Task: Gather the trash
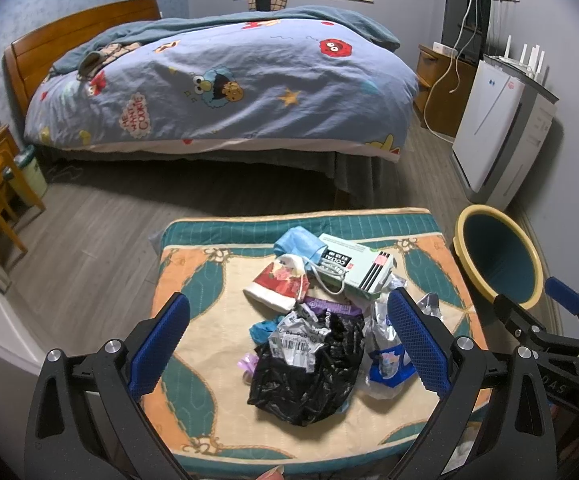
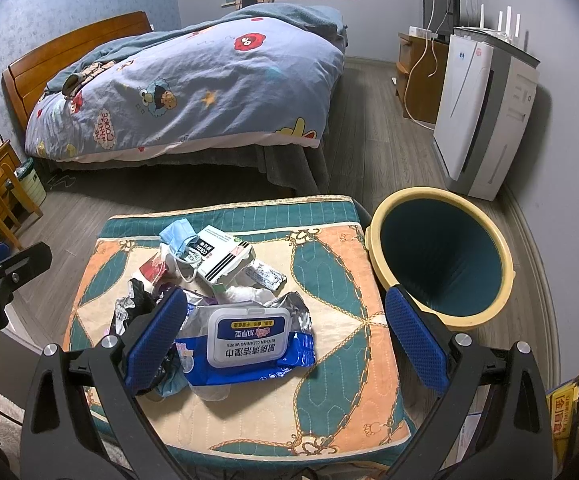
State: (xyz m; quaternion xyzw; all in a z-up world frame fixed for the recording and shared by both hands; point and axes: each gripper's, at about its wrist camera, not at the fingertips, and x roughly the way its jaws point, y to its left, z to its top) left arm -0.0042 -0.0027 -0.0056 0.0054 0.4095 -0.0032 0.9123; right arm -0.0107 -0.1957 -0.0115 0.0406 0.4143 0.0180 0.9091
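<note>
Nothing collected yet, by the look of it – whole heap sitting on the quilted cushion, bin interior showing only bare dark wall. Left gripper spread wide over the black plastic bag, gripping nothing. Further along: red-and-white wrapper, blue face mask, pale green carton. Right gripper also wide apart, framing the blue wet-wipes pack – empty too. Far right, yellow-rimmed trash bin just beside the cushion, waiting
</note>
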